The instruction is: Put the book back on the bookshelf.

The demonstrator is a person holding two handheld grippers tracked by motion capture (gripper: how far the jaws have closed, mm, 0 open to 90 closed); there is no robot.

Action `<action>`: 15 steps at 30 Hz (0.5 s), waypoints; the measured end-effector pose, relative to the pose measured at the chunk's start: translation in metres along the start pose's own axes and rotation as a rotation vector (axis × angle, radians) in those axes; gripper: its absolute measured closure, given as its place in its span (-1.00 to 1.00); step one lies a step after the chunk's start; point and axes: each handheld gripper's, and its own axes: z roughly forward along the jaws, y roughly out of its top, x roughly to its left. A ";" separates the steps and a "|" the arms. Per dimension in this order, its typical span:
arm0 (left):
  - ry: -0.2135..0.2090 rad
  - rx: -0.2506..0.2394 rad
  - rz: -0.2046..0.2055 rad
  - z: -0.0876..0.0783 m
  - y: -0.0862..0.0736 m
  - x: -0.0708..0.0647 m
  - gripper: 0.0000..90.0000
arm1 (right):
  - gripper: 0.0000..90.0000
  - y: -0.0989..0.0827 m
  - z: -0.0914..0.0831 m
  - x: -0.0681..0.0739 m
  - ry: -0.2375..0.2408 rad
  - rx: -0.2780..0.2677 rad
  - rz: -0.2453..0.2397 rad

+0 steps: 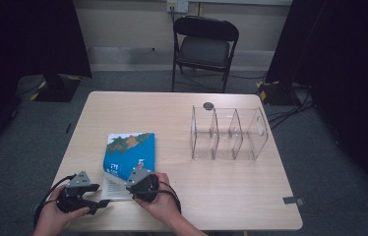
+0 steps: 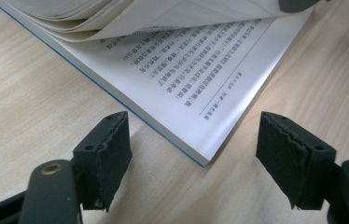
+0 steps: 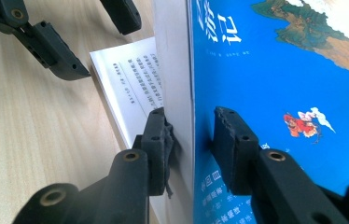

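Note:
A book (image 1: 130, 152) with a blue illustrated cover lies near the table's front left. My right gripper (image 3: 193, 126) is shut on the book's front cover (image 3: 280, 79) and a bundle of pages, holding them lifted off the printed page (image 3: 126, 79) below. From above, the right gripper (image 1: 134, 179) sits at the book's near edge. My left gripper (image 2: 193, 140) is open and low over the table, its jaws on either side of the exposed page's near corner (image 2: 200, 154) without touching it. In the high view the left gripper (image 1: 101, 201) is left of the book's near corner.
A clear plastic organizer (image 1: 229, 133) with several upright dividers stands on the right half of the wooden table (image 1: 182, 206). A small dark disc (image 1: 208, 105) lies behind it. A black folding chair (image 1: 205, 44) stands beyond the far edge.

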 end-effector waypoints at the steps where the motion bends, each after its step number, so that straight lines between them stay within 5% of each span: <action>1: -0.004 0.003 0.004 0.000 0.000 0.000 -0.44 | 0.50 0.000 0.000 0.000 0.001 -0.003 -0.003; 15: -0.030 -0.007 0.016 0.001 -0.001 0.003 -0.48 | 0.57 0.007 -0.005 -0.003 -0.002 0.010 0.019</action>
